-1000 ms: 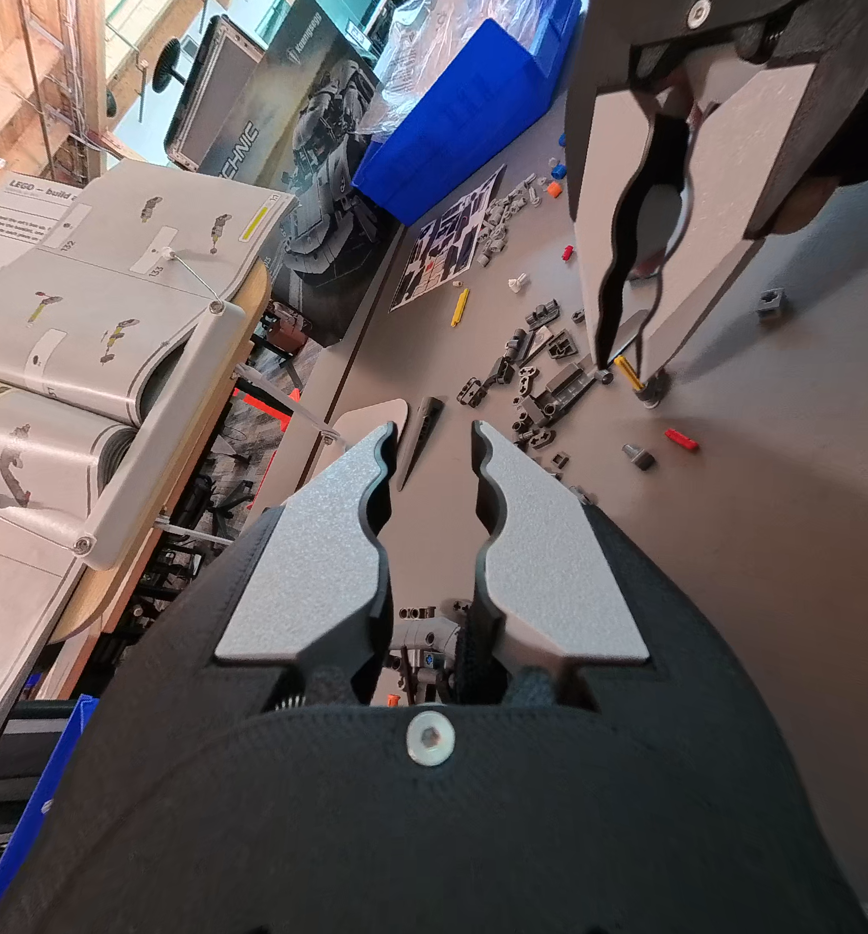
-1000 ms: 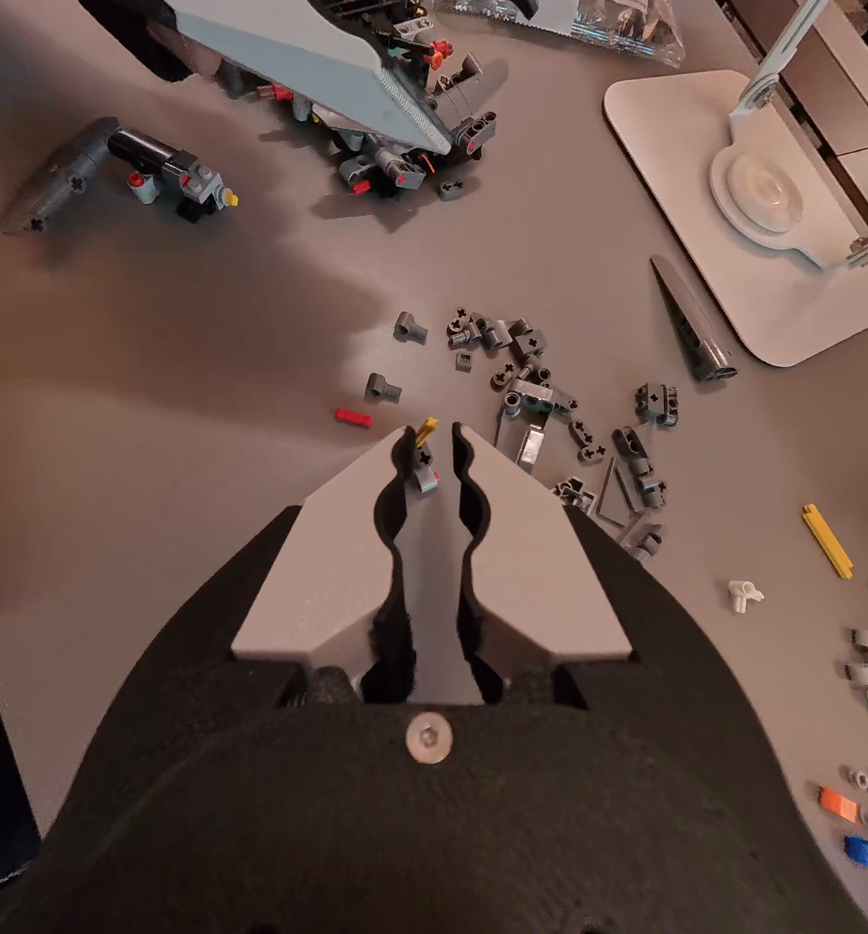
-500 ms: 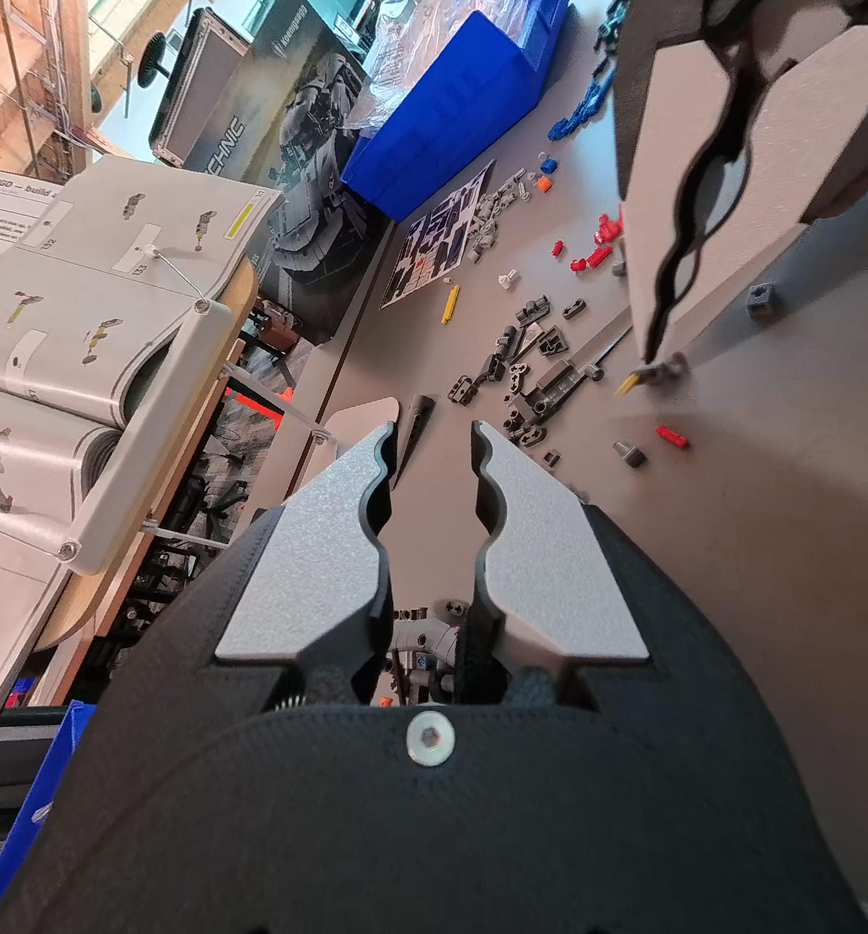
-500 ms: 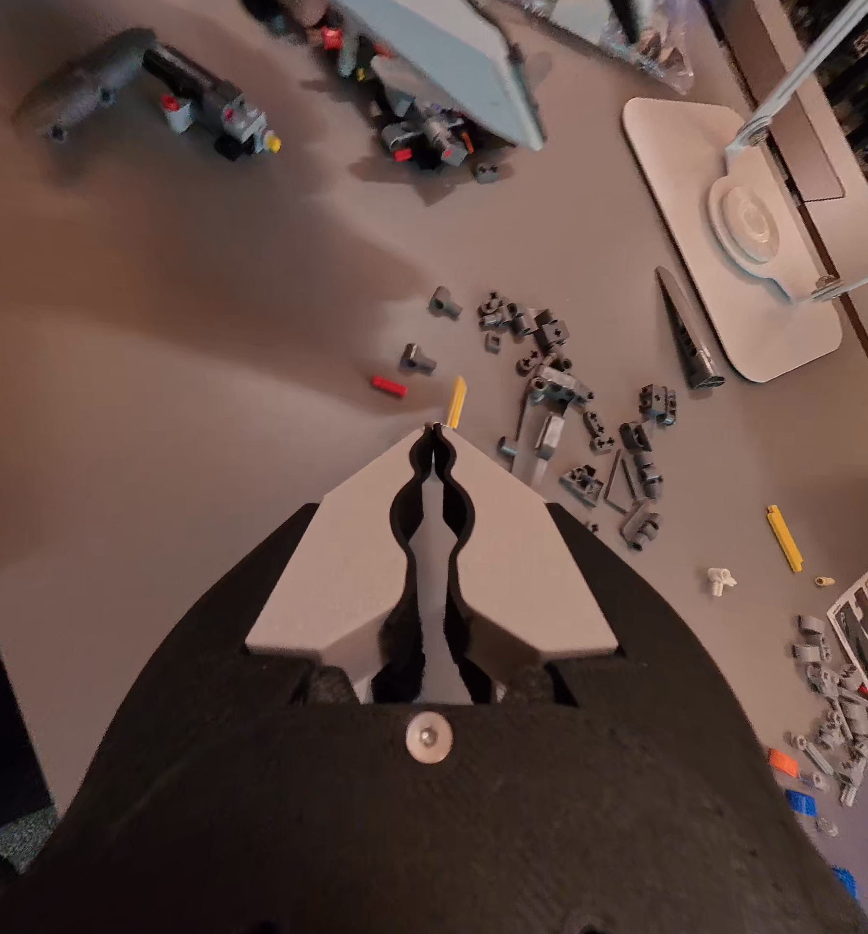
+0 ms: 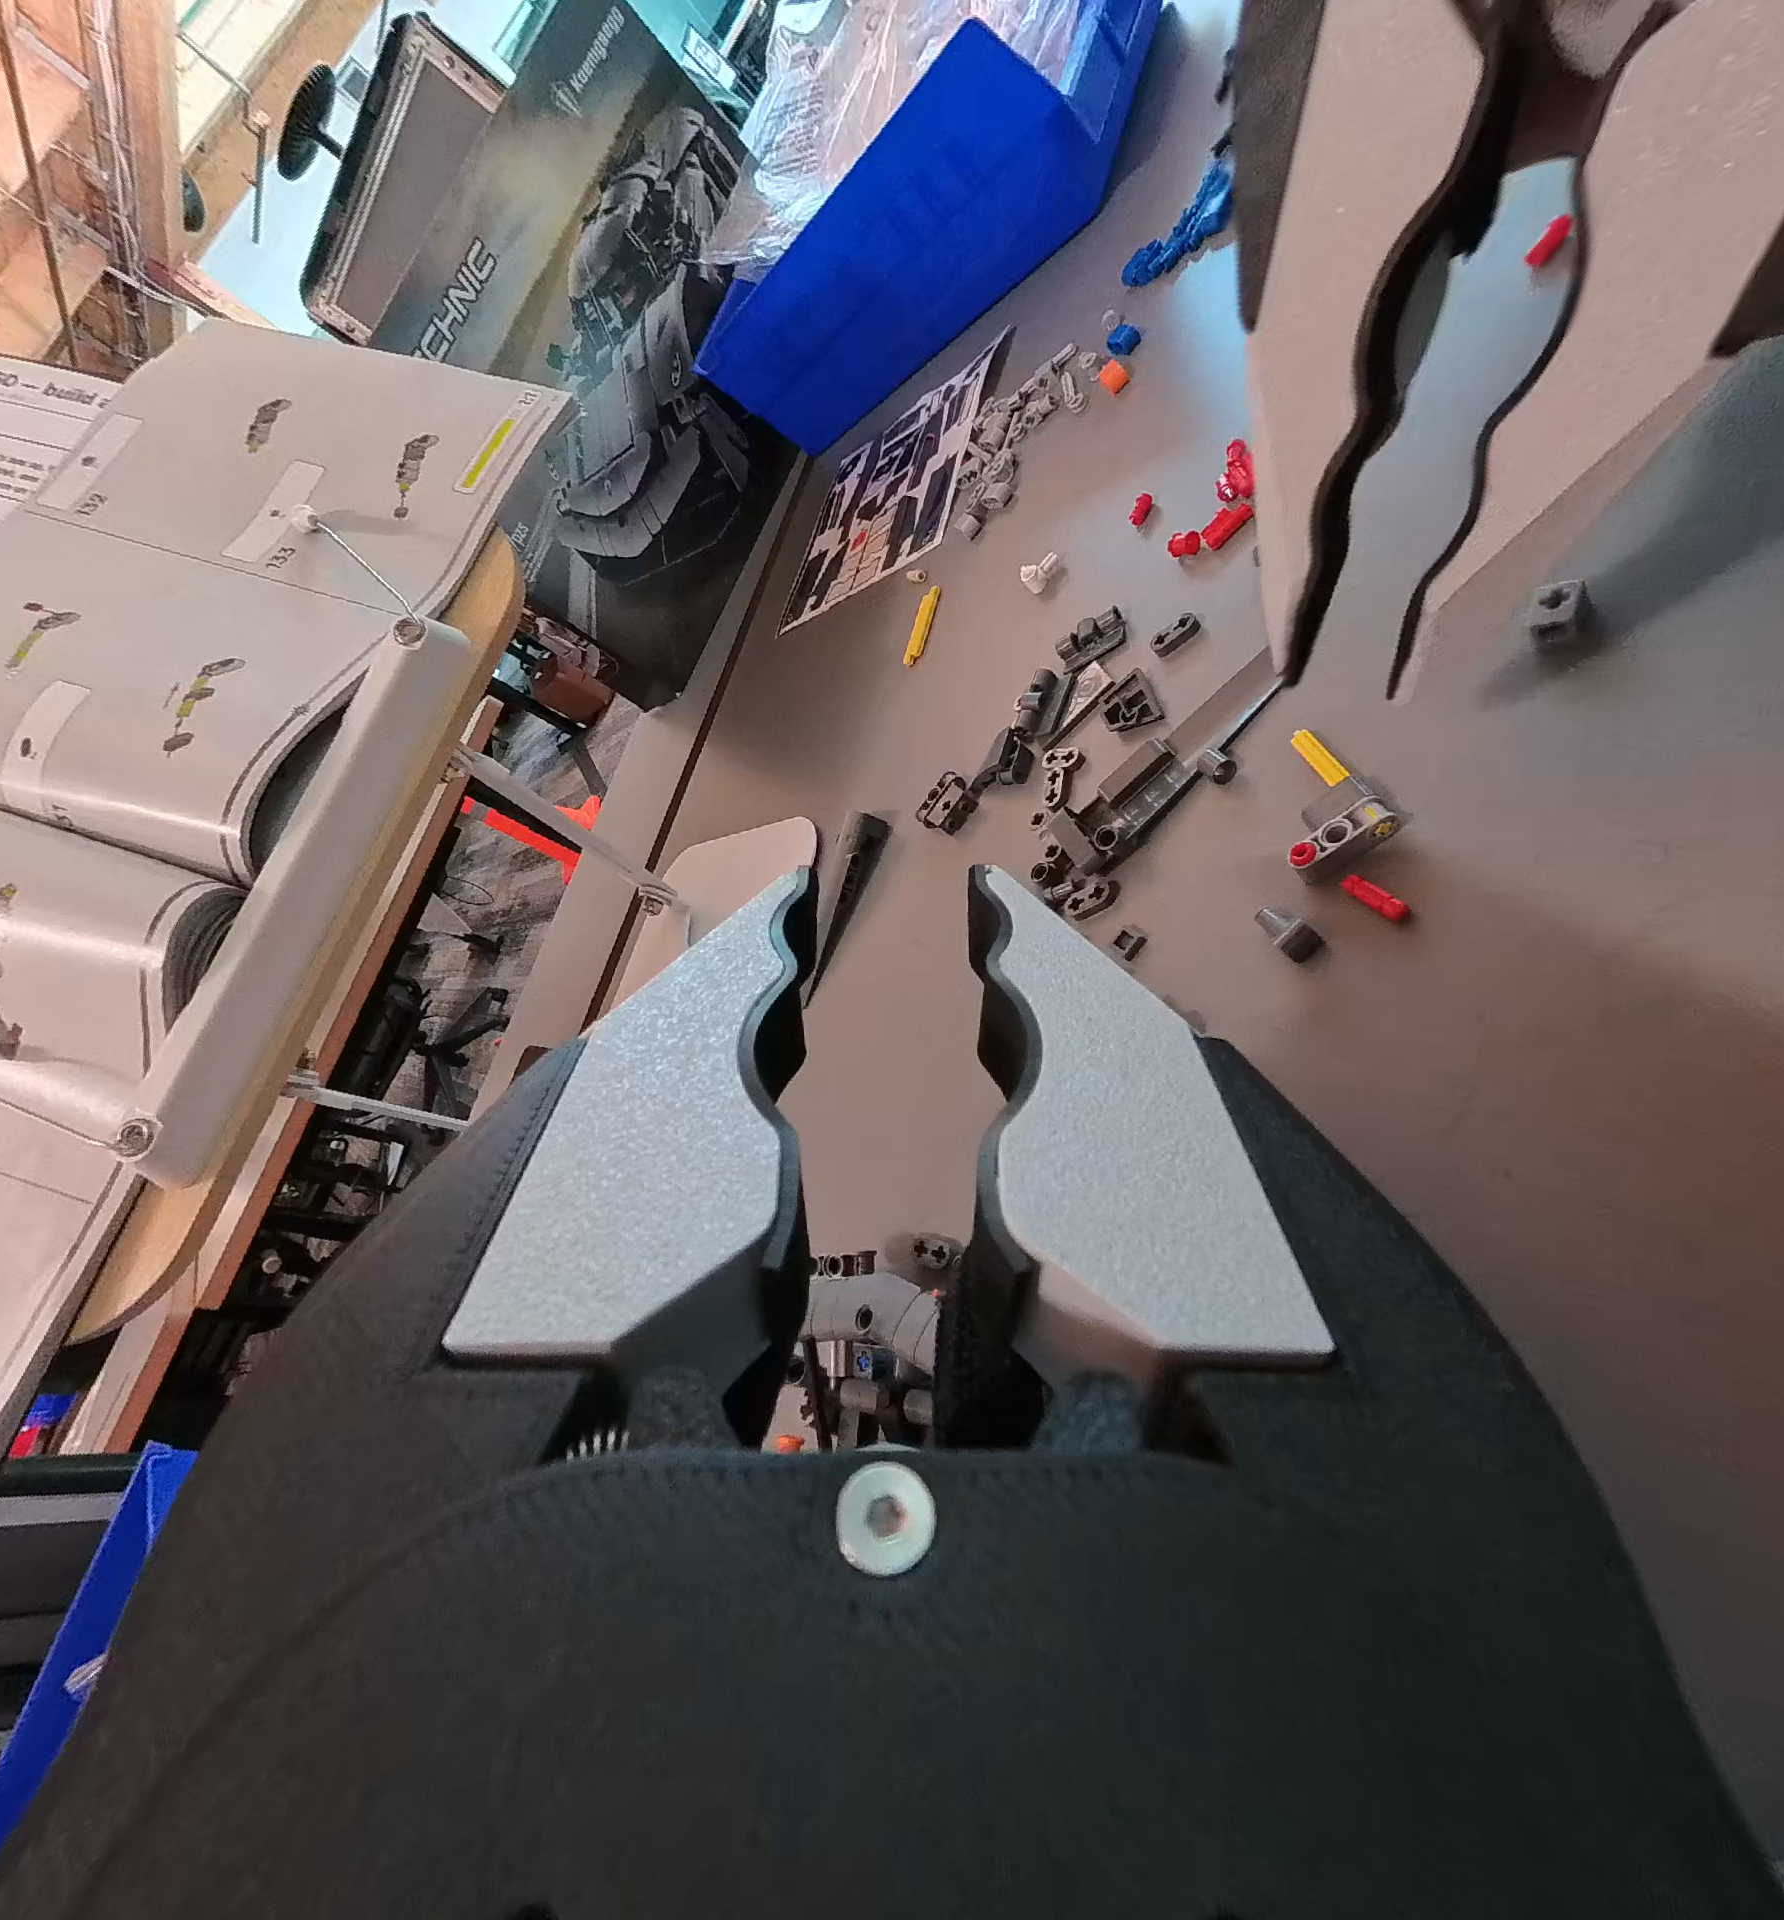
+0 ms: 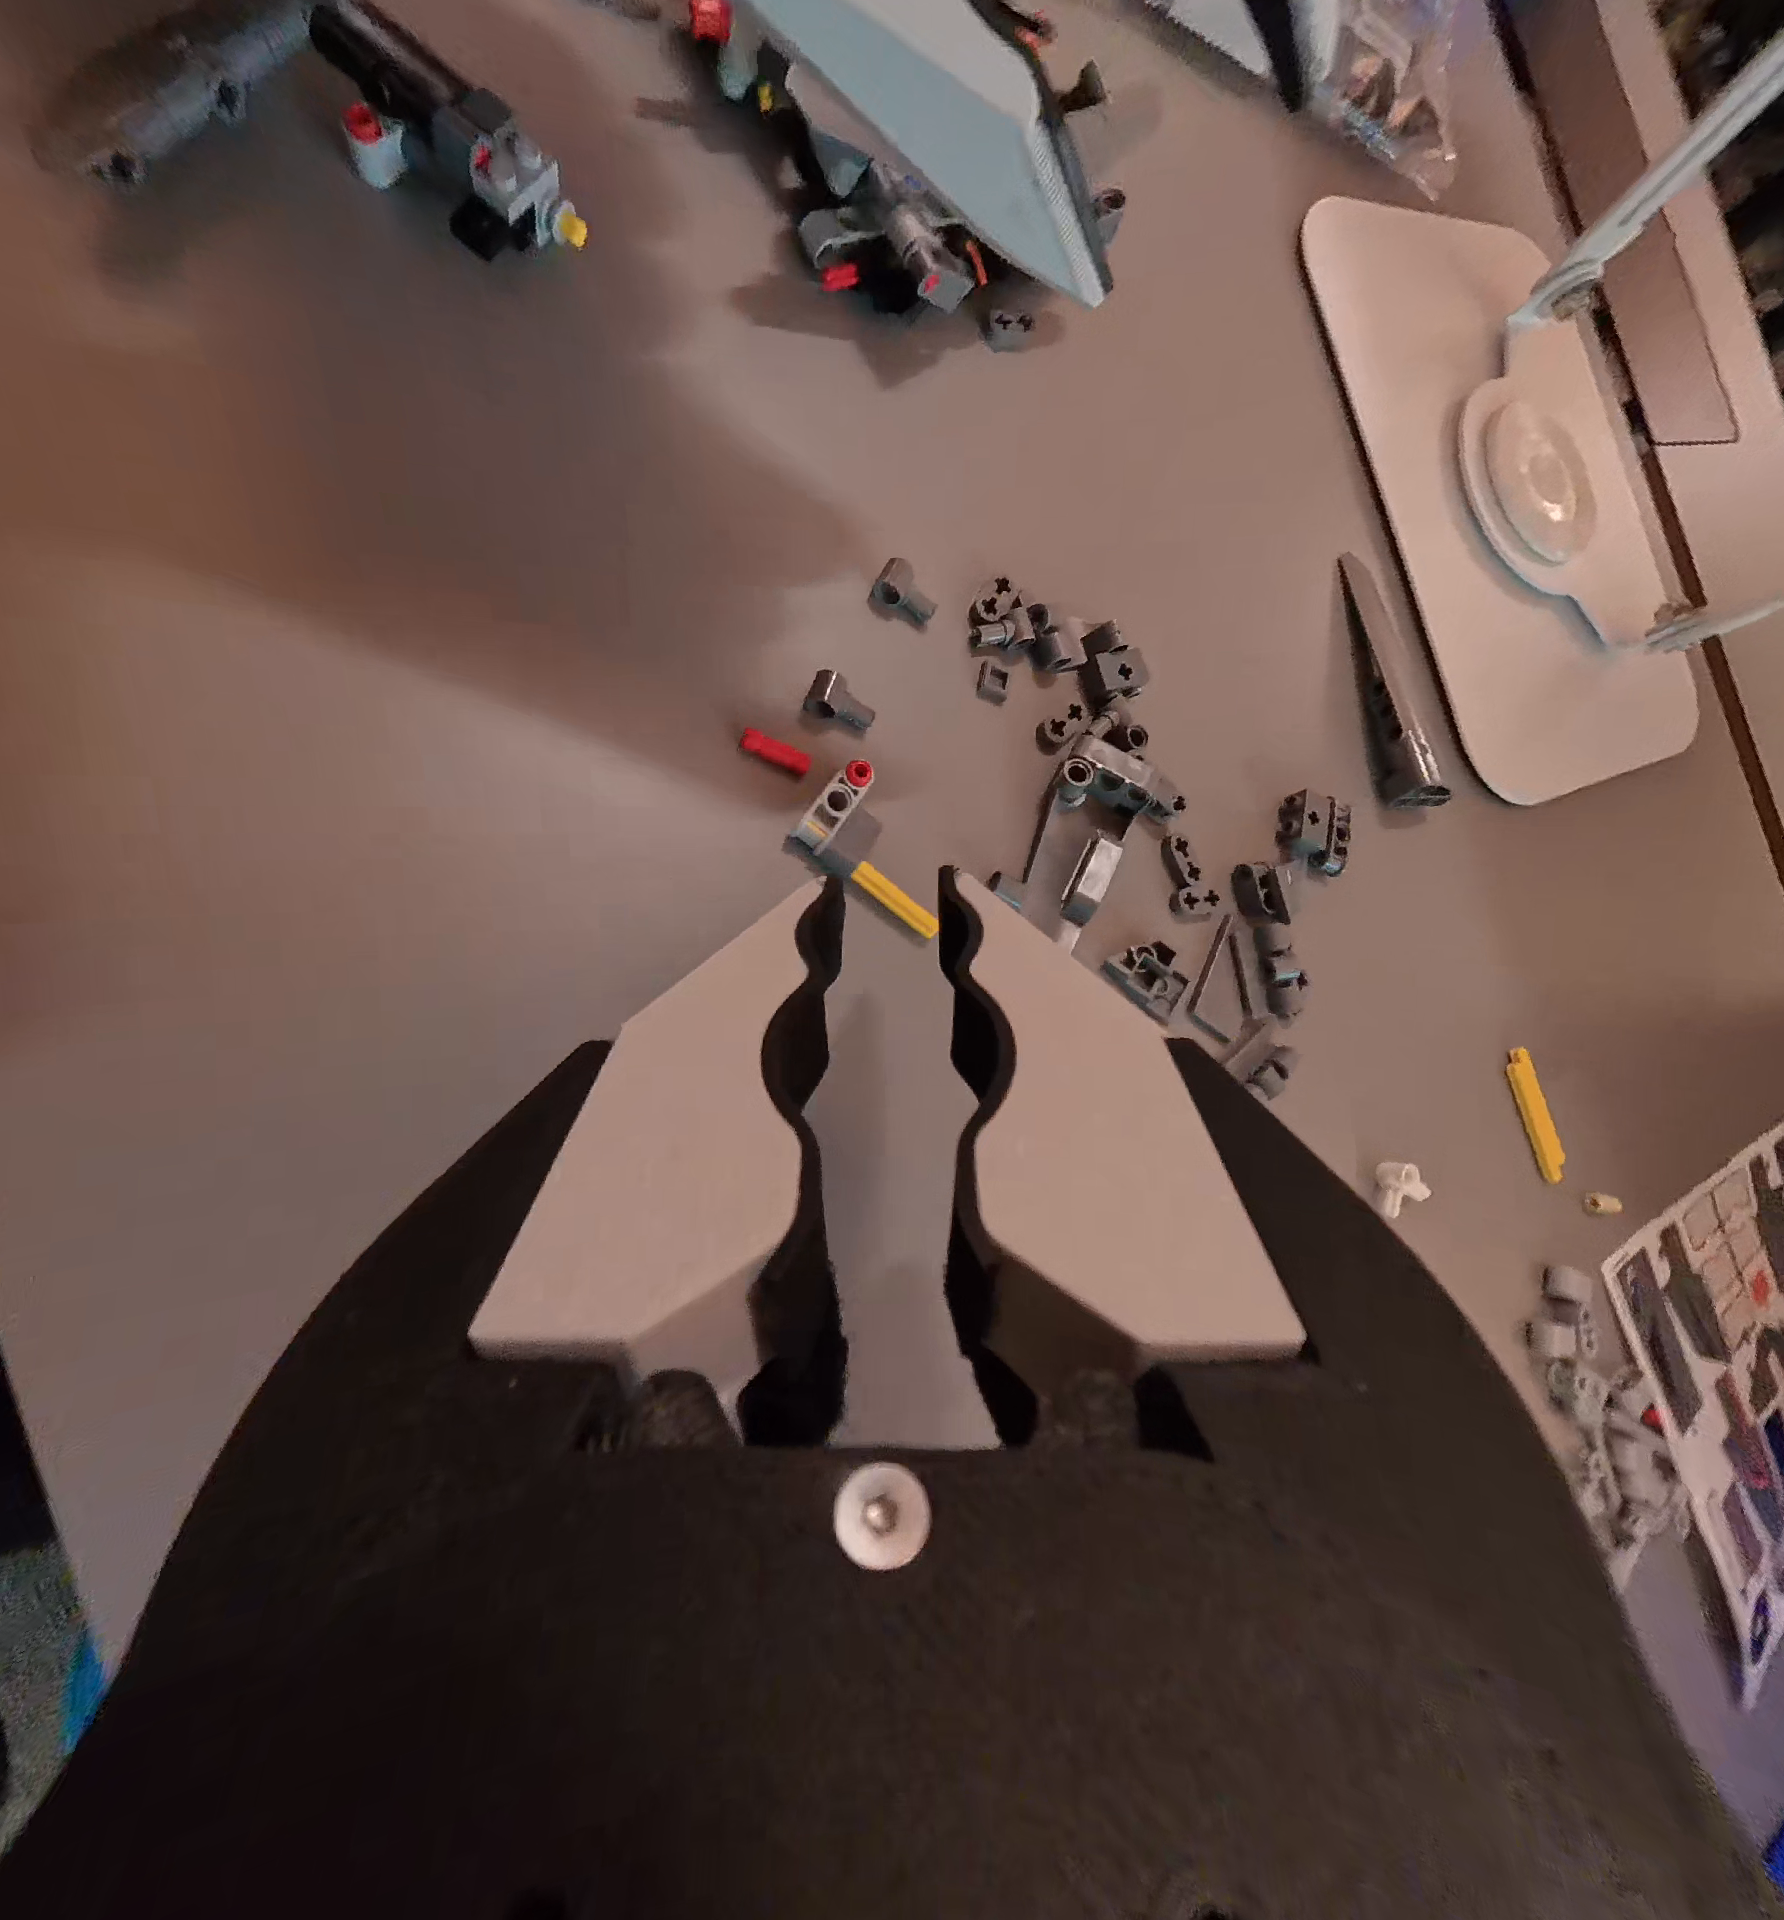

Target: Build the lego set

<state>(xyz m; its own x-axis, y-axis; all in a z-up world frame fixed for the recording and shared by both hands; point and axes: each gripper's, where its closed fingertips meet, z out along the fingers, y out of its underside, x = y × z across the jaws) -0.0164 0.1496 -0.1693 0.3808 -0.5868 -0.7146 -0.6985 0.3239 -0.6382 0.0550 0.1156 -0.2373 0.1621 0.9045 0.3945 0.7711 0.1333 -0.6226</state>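
My right gripper (image 6: pixel 883 883) is open and empty, just above the grey table (image 6: pixel 348 935). A small light grey beam (image 6: pixel 836 810) with a yellow axle (image 6: pixel 893 899) and a red pin lies on the table right ahead of its fingertips. The left wrist view shows this beam (image 5: pixel 1345 826) below the right gripper (image 5: pixel 1345 675), clear of both pads. My left gripper (image 5: pixel 888 894) is rolled on its side, low over the table. Its tips stand apart, and a grey brick assembly (image 5: pixel 867 1330) is gripped deep between its fingers. The right wrist view shows that assembly (image 6: pixel 888 249) under the left gripper's finger (image 6: pixel 929 125).
A loose red pin (image 6: pixel 774 750) and a pile of dark grey parts (image 6: pixel 1106 748) lie by the beam. A second small assembly (image 6: pixel 452 156) lies far left. A dark wedge panel (image 6: pixel 1387 707), a book stand's base (image 6: pixel 1490 468), a sticker sheet (image 6: pixel 1750 1351) and a blue bin (image 5: pixel 929 239) ring the area. Spacing between my two grippers at the tips: around 11 cm. To the loose red pin (image 6: pixel 774 750): right tips about 4 cm, left tips about 10 cm. The left camera catches it too, in the left wrist view (image 5: pixel 1381 894).
My right gripper closed on the yellow axle and lifted the small beam, then opened. The beam now lies on the table ahead of its tips. My left gripper kept its grip.
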